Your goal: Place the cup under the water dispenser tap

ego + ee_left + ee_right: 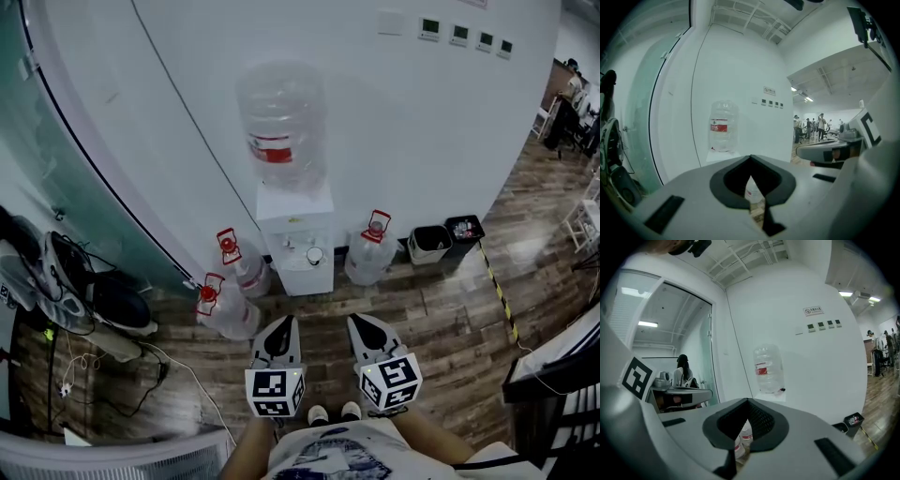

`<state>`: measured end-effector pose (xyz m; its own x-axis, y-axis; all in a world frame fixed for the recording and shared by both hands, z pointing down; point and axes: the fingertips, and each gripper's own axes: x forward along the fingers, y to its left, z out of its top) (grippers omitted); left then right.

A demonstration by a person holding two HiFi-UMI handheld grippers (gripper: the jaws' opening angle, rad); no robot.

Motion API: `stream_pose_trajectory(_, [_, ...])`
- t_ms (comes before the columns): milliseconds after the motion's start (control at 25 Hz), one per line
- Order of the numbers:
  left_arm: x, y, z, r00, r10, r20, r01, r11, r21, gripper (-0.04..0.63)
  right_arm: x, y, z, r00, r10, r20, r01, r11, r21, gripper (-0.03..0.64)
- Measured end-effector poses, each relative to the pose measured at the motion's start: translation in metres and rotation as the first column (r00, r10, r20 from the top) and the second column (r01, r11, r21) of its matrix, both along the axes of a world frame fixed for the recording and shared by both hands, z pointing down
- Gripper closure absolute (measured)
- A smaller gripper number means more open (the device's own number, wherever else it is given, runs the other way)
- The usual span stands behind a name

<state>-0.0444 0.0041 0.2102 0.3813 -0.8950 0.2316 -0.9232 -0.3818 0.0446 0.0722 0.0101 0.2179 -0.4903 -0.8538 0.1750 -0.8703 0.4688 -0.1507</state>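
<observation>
A white water dispenser [298, 225] stands against the wall with a big clear bottle [281, 122] on top. A small white cup [314, 255] sits in the recess on its front, below the taps. My left gripper [282, 323] and right gripper [360, 322] are side by side above the wooden floor, short of the dispenser, both pointing at it. Each is shut with nothing between its jaws. In the left gripper view the left gripper [751, 157] covers the dispenser body, and only the bottle [723, 126] shows. The right gripper [748, 400] likewise shows only the bottle [768, 367].
Spare water bottles stand on the floor on both sides of the dispenser [246, 270] [225, 311] [370, 253]. Two small bins [429, 244] [465, 230] stand at the wall to the right. Bags [94, 291] and cables lie at the left by a glass partition.
</observation>
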Motion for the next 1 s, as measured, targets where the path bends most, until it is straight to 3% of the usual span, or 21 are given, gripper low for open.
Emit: stream_pose_trajectory(1000, [0.008, -0.009, 0.012, 1.000, -0.020, 0.005, 0.020, 0.999, -0.032, 0.545, 0.016, -0.011, 0.016, 1.000, -0.015, -0.017, 0.014, 0.999, -0.038, 0.597])
